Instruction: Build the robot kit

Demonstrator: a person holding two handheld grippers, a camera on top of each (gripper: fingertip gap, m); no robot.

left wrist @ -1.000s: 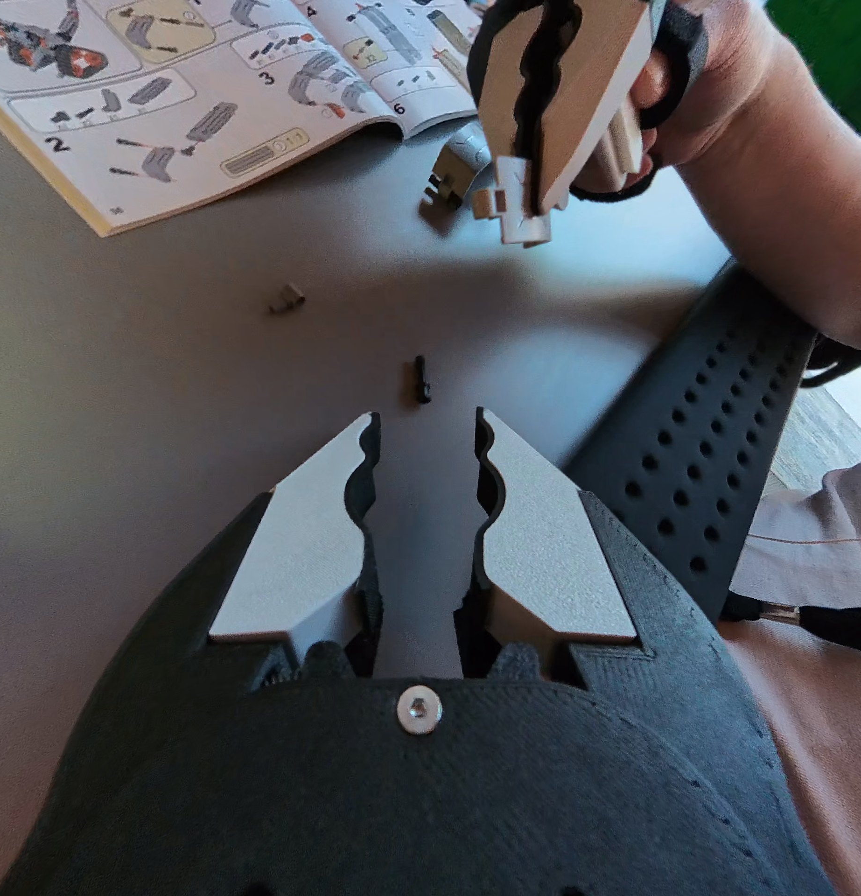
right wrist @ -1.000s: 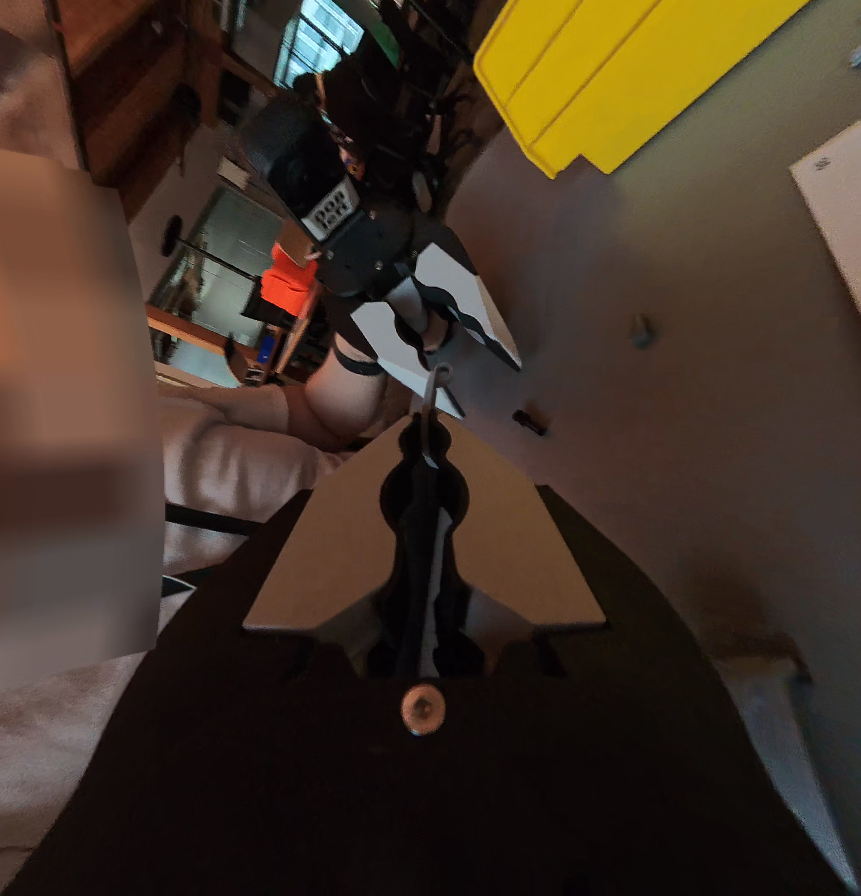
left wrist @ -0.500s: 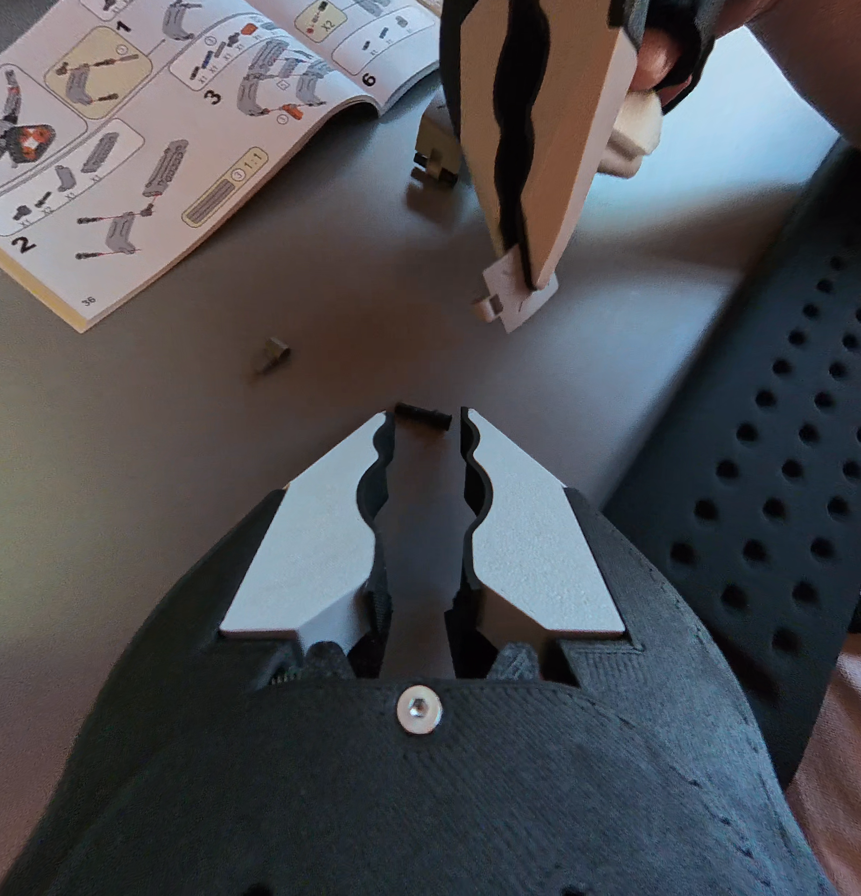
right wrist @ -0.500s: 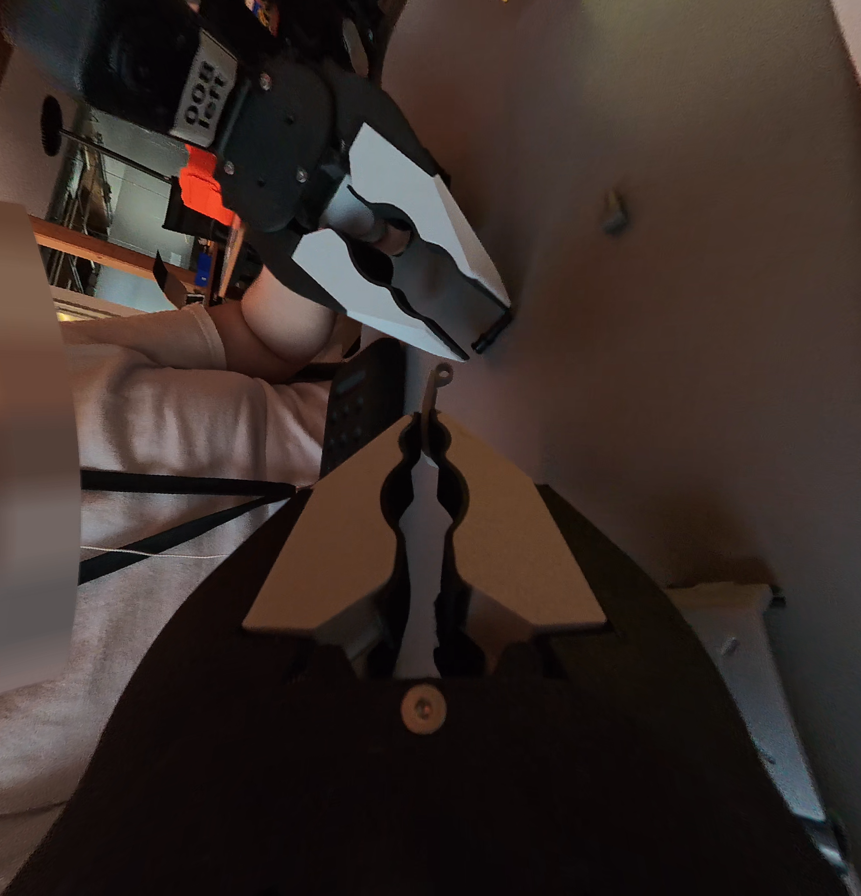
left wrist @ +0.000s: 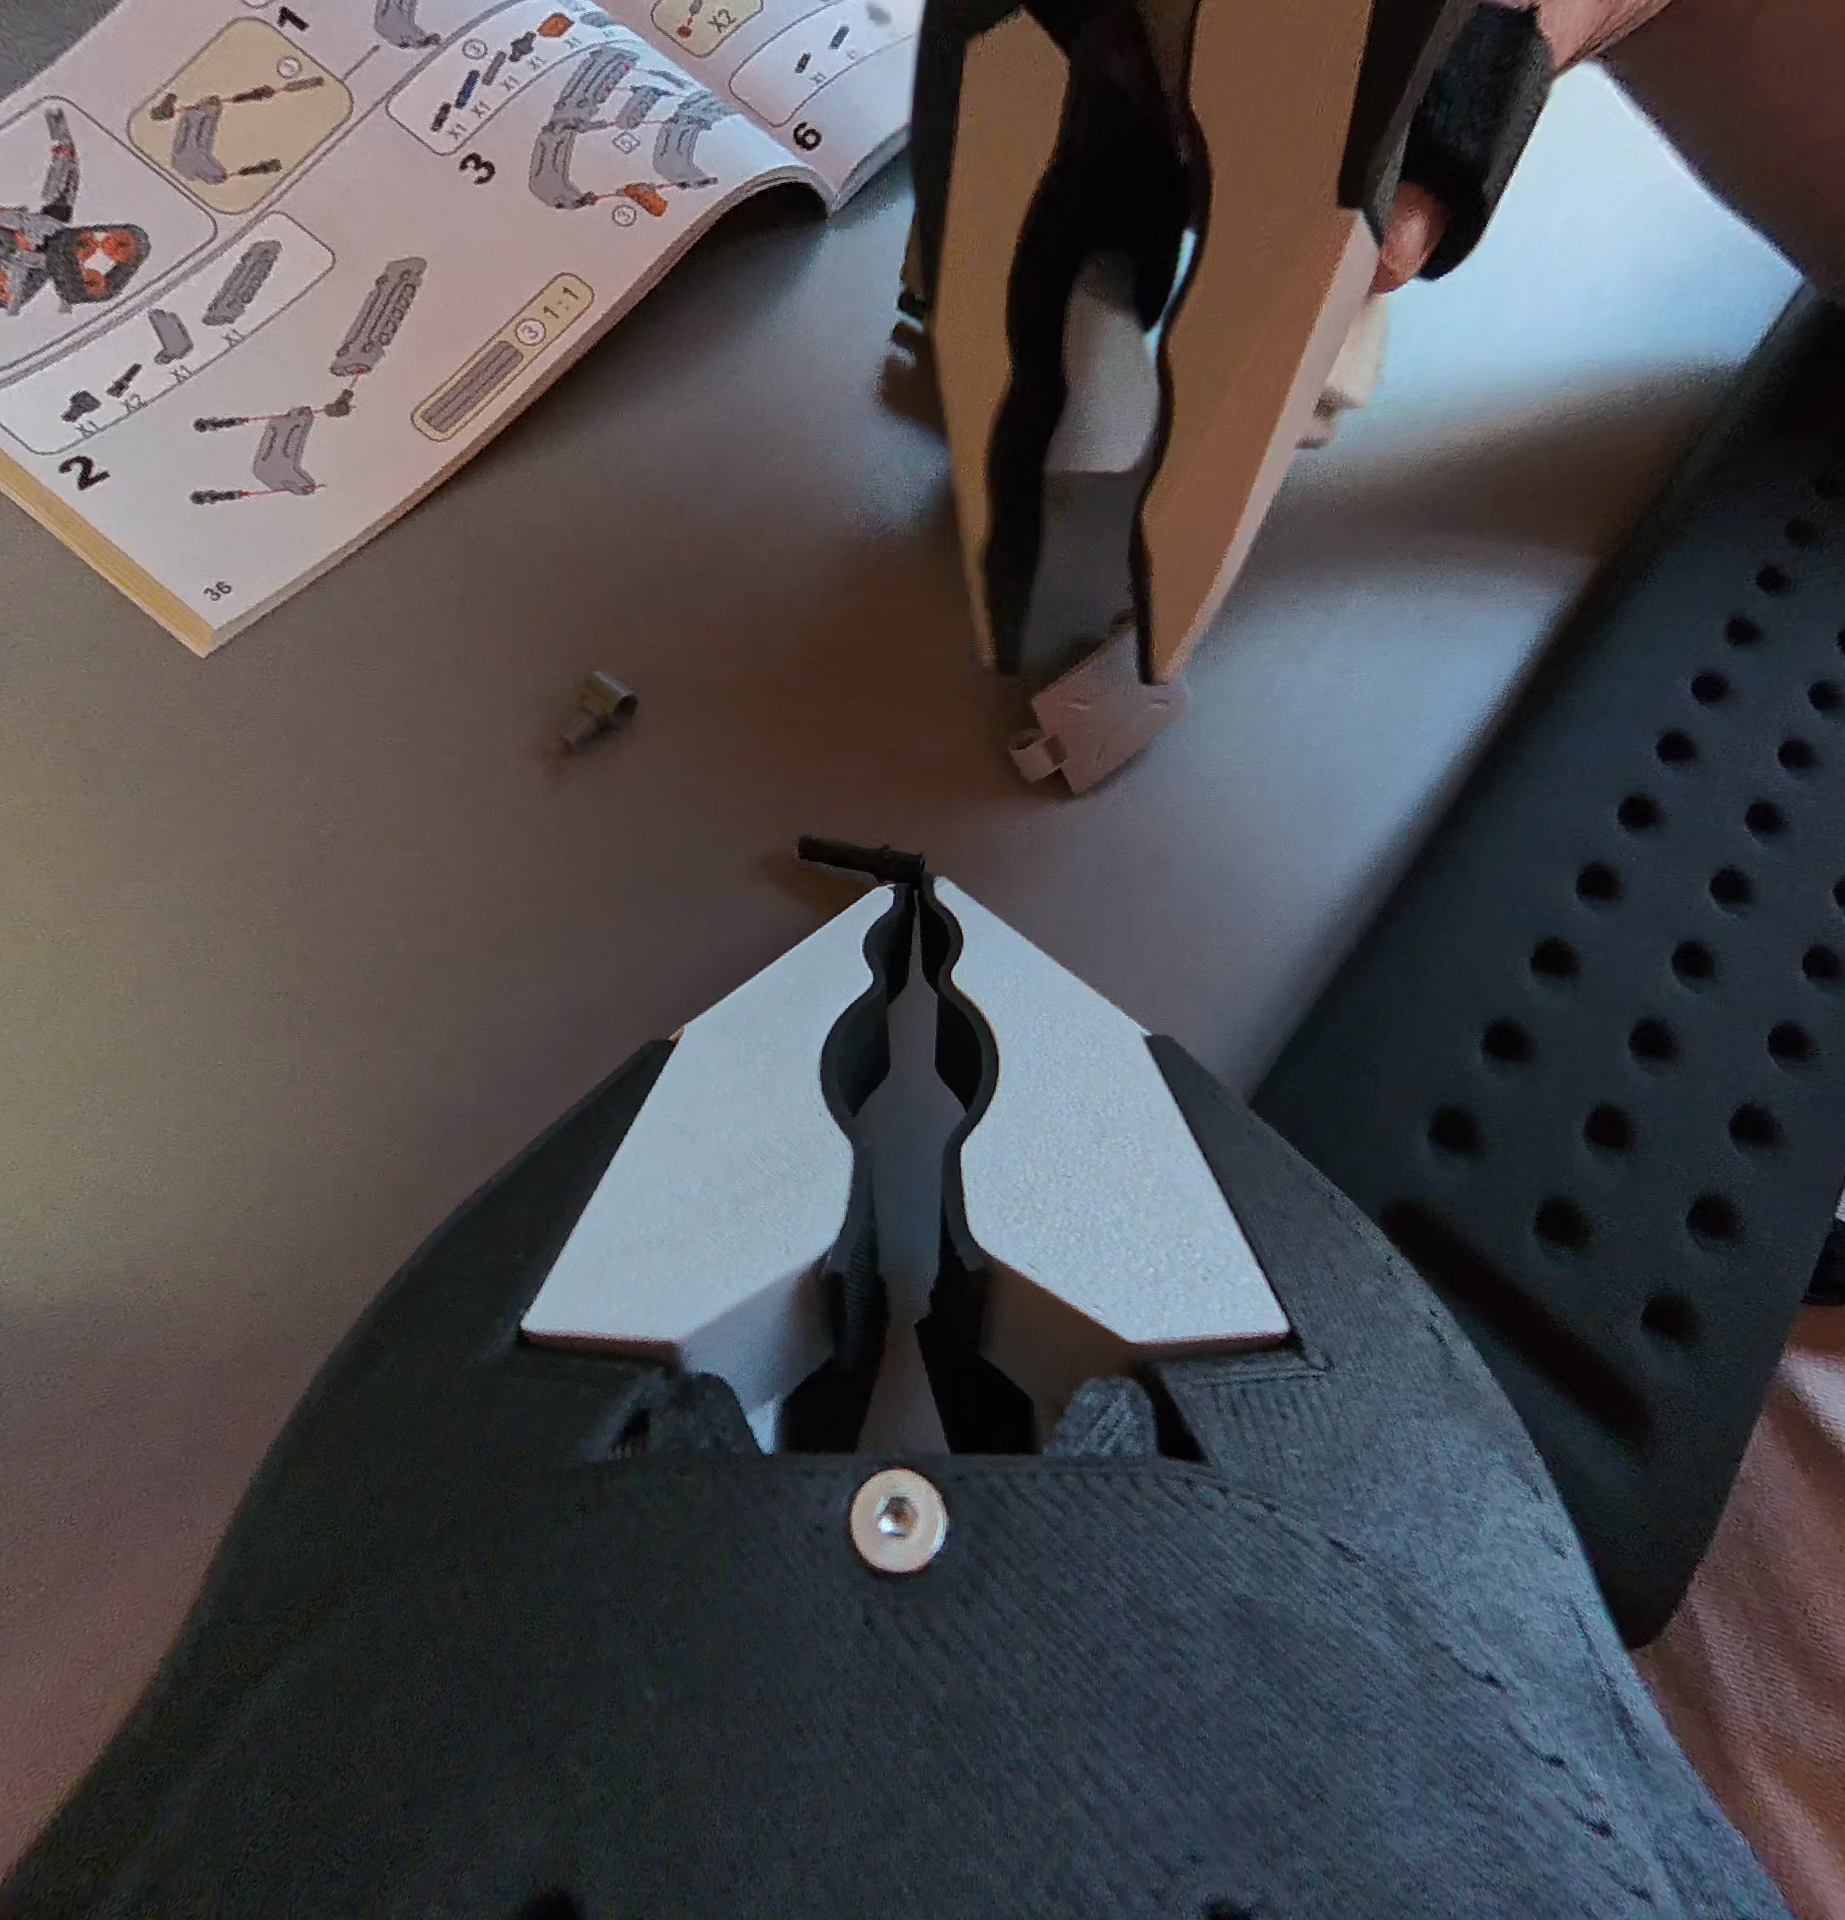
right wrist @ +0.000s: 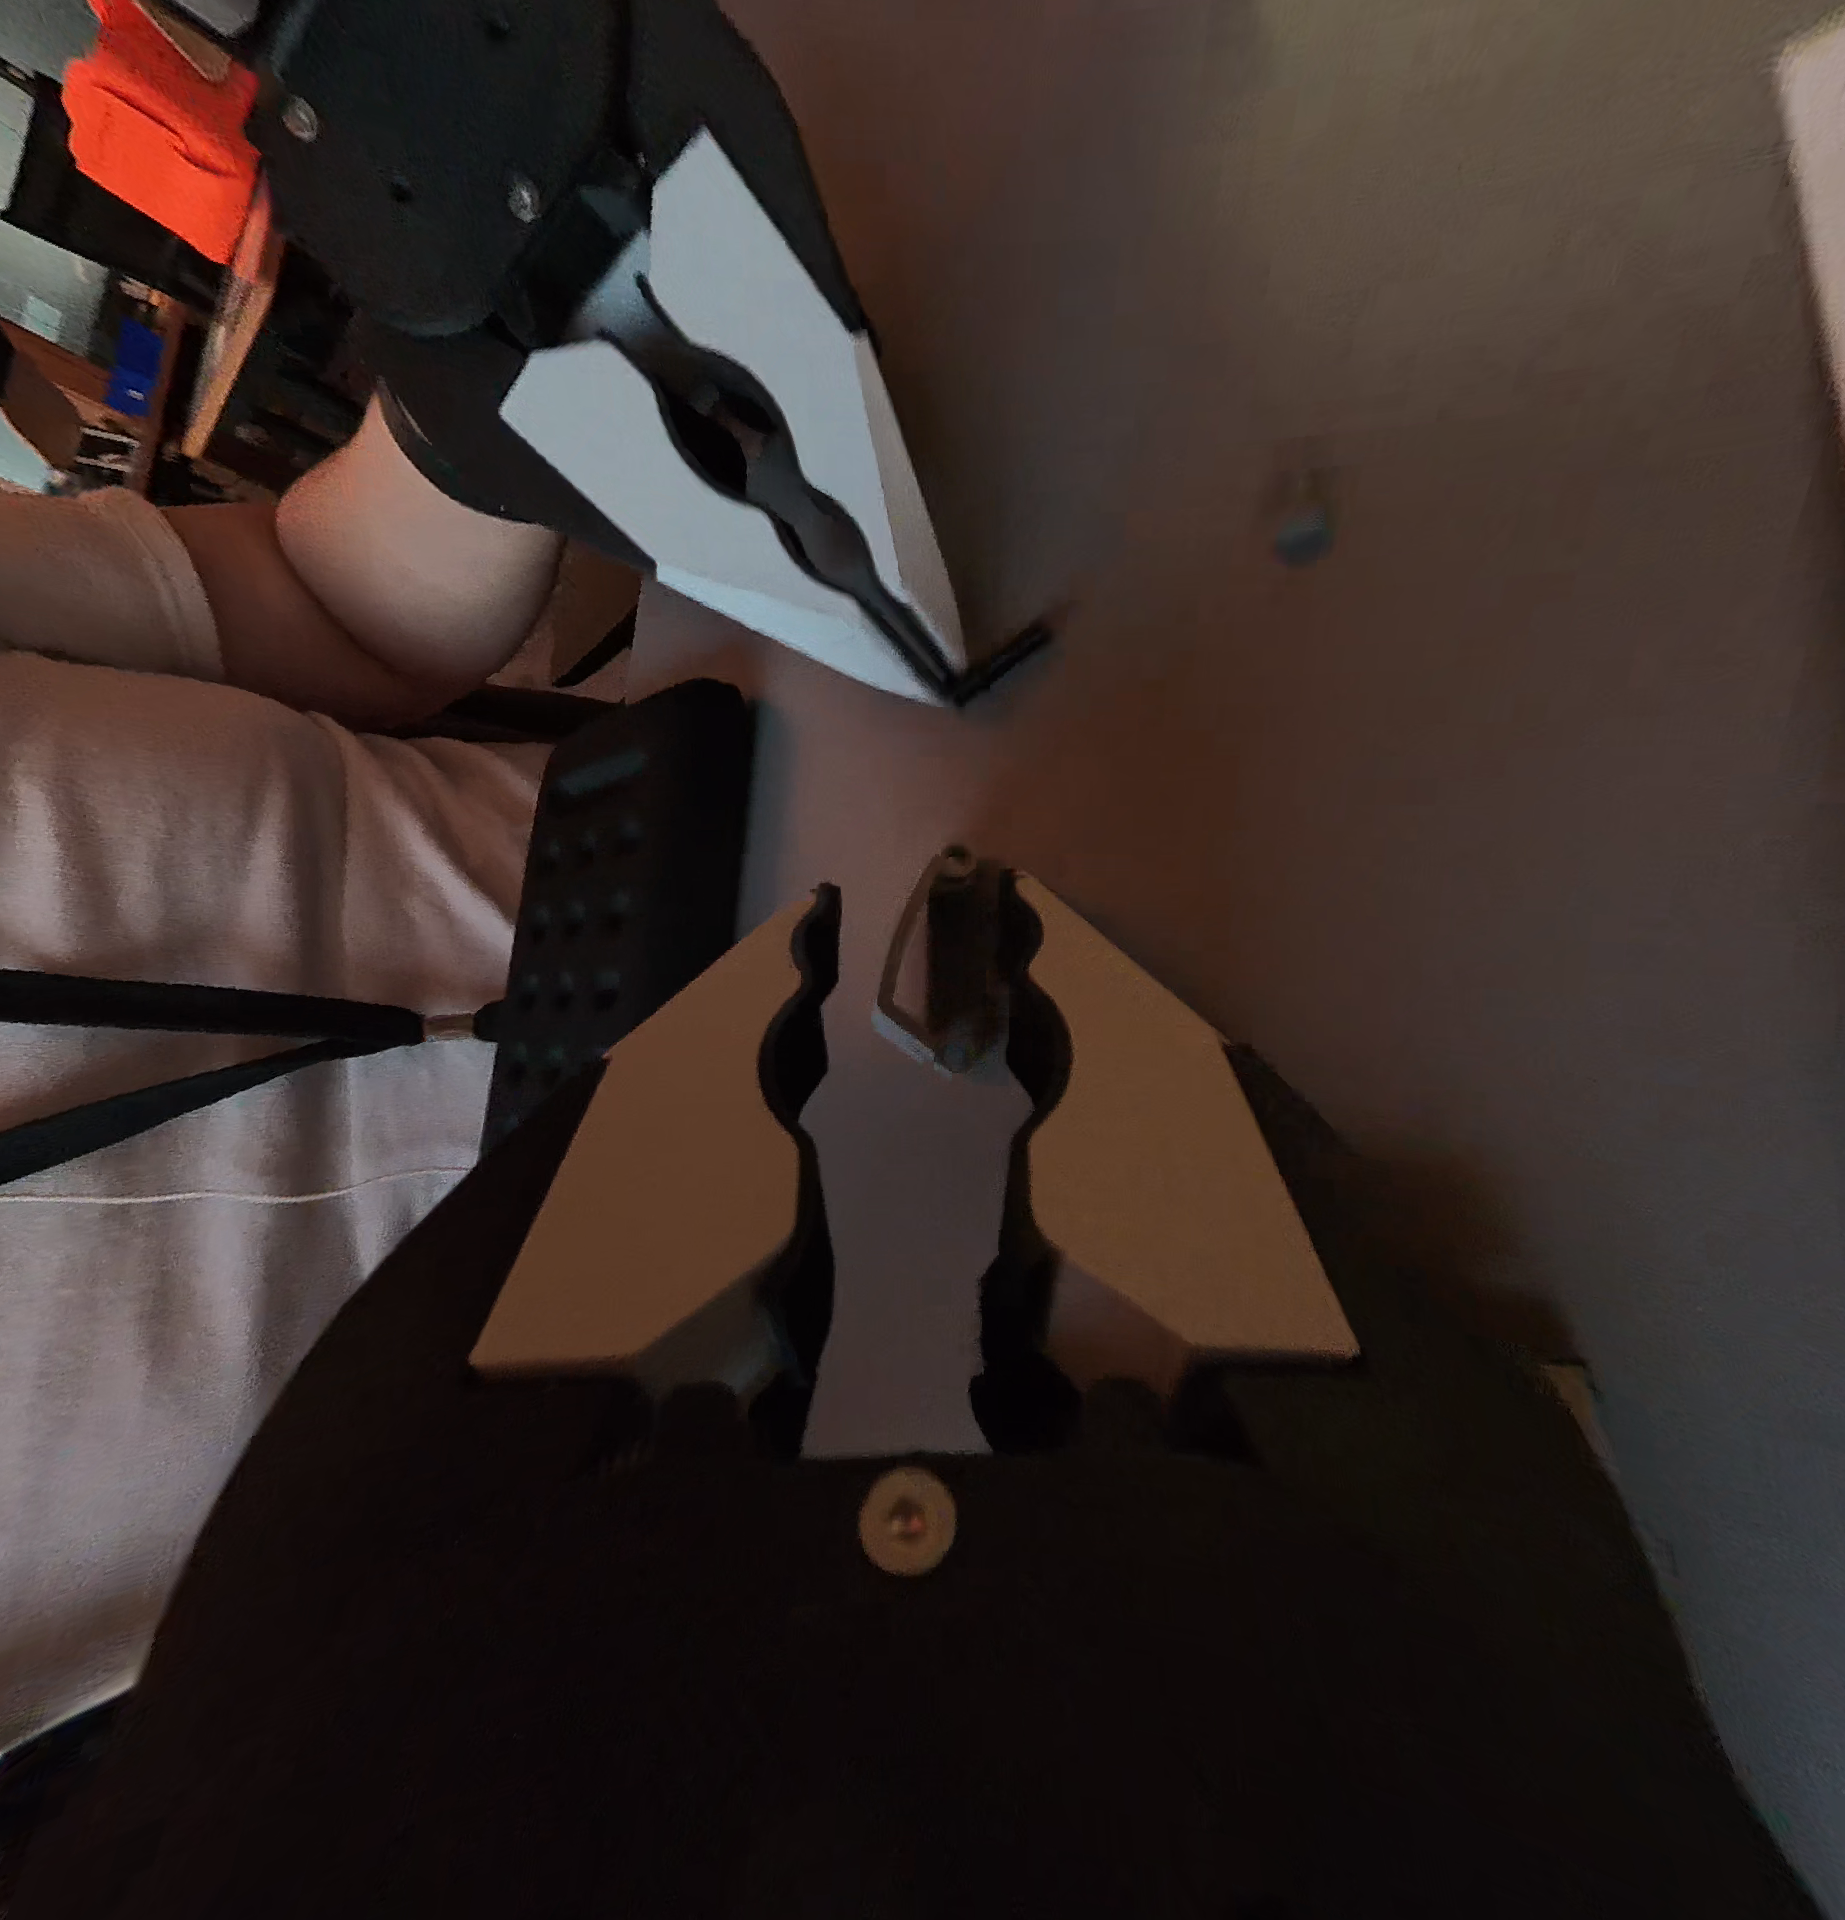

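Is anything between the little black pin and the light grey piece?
Nothing visible. Only bare table separates the black pin, pinched by the shut left gripper, from the light grey piece at the open right gripper.

Left wrist view is bright and sharp; light enters from 1 o'clock, leaving a pale glare on the table (left wrist: 1583, 343) there and soft shadows falling toward 7 o'clock. Right wrist view is dim, warm-toned and smeared by motion blur, worst at the edges. Both show wide-angle bending toward the corners.
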